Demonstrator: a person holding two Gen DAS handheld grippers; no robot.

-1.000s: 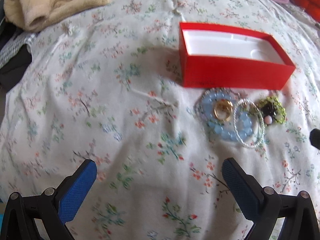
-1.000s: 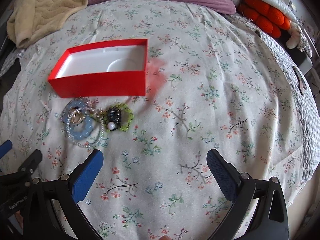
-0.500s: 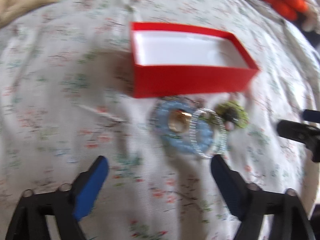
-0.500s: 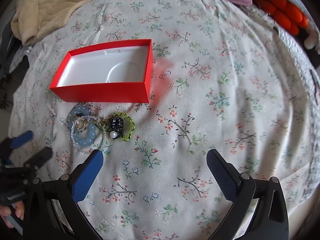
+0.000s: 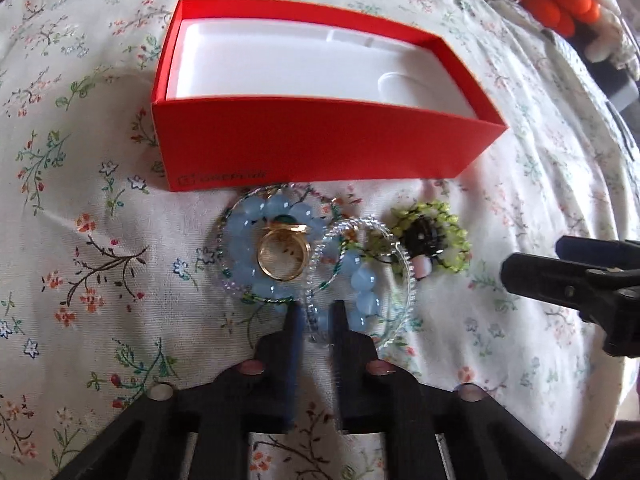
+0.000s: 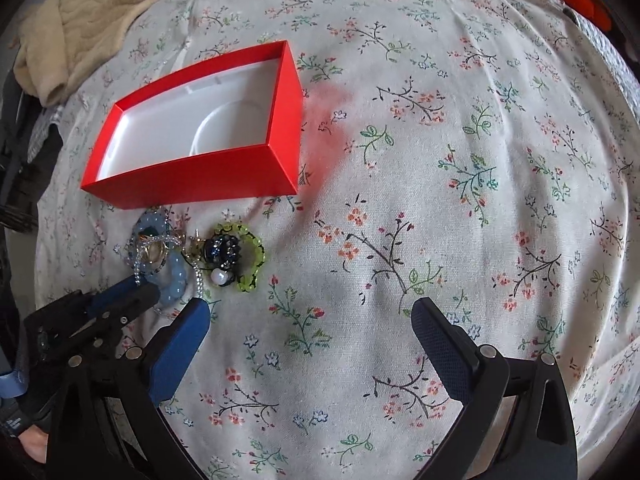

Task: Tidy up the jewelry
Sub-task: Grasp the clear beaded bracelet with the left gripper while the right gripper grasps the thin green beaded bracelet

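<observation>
A bed covered by a floral sheet (image 6: 440, 160) is seen from two claw cameras pointing steeply down. The left claw (image 5: 316, 320) is closed, its two fingers drawn nearly together, and a clear beaded bracelet (image 5: 400, 280) is pinched between the tips at its near edge. Whether the blue beads just beside the tips are also caught cannot be told.

Just beyond the left claw a small heap of jewelry is spread on the sheet. A pale blue bead bracelet (image 5: 244, 228) lies closest, with a gold ring (image 5: 282, 256) resting inside its loop. To the right of it, partly overlapped by the clear bracelet, a green beaded bracelet (image 5: 448, 220) is found, with a dark beaded piece (image 5: 424, 236) and a pearl (image 5: 422, 266) at its middle.

Directly behind the jewelry, almost touching the blue bracelet, an open red box (image 5: 320, 148) is set with its long wall facing the claw. Its white lining is bare.

The right claw (image 6: 310, 320) is held wide open with nothing between its fingers, hovering over bare sheet. Its left finger is just beside the left claw and near the green bracelet. Wide open sheet is left to the right of and beyond the right claw. A beige blanket (image 6: 88, 20) is bunched at the far left edge of the bed, well apart from the box.
</observation>
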